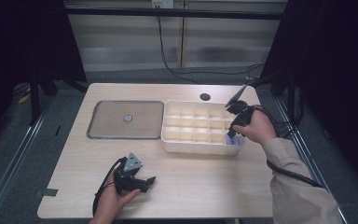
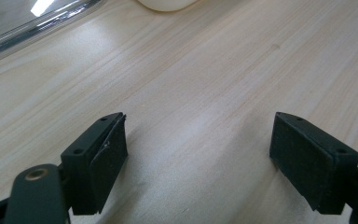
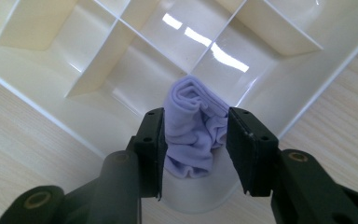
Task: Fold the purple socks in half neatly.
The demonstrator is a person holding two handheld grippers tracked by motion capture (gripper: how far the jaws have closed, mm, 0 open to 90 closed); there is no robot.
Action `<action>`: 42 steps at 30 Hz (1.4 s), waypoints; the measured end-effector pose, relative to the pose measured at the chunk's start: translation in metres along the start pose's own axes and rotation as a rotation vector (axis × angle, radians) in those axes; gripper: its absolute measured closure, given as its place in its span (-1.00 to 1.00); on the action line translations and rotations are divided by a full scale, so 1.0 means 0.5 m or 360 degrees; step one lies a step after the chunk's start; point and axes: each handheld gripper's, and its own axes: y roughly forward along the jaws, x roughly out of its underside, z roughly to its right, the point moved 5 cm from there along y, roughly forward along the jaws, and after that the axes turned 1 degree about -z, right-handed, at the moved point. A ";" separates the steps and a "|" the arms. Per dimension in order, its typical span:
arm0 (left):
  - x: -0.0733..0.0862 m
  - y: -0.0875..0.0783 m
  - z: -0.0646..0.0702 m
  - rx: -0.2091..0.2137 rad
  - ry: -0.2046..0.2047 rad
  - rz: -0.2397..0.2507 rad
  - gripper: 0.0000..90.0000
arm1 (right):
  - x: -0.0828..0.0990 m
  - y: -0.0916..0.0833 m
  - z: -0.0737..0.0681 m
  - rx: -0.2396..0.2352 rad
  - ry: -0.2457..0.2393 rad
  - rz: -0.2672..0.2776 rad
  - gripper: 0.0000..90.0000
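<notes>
A rolled lavender cloth (image 3: 192,112) sits between the jaws of my right gripper (image 3: 196,137), which presses it from both sides. It hangs over the near right corner compartment of a cream divided tray (image 3: 51,93). From above, the right gripper (image 1: 233,133) points down into that corner of the tray (image 1: 191,148), with a bit of the cloth (image 1: 233,139) showing below the hand. My left gripper (image 1: 148,182) rests low over the bare table near the front edge. Its jaws (image 2: 198,149) stand wide apart with nothing between them.
A flat grey plate in a metal frame (image 1: 125,119) lies left of the tray, with a small round knob at its centre. A cable hole (image 1: 205,97) is behind the tray. Black cables trail off the table's right side. Light wooden tabletop (image 1: 205,182) lies between the two hands.
</notes>
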 end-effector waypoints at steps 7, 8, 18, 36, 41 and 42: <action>0.000 0.000 0.000 0.0000 -0.0006 0.0004 -0.59 | -0.001 -0.001 -0.010 -0.0036 0.0001 0.0004 -0.03; 0.000 0.000 0.000 -0.0001 -0.0006 0.0003 -0.59 | -0.002 -0.001 -0.011 -0.0046 0.0006 0.0006 -0.06; 0.000 0.000 0.000 0.0000 -0.0006 0.0004 -0.59 | -0.007 -0.005 -0.019 -0.0056 -0.0005 0.0017 -0.29; 0.000 0.000 0.000 -0.0003 -0.0007 0.0008 -0.59 | -0.004 -0.014 -0.035 -0.0075 -0.0037 0.0056 -0.41; 0.000 0.000 0.000 -0.0003 -0.0007 0.0008 -0.59 | -0.003 -0.019 -0.045 -0.0103 -0.0059 0.0081 -0.41; 0.000 0.001 0.000 -0.0003 -0.0007 0.0008 -0.59 | -0.002 -0.020 -0.047 -0.0109 -0.0063 0.0080 -0.41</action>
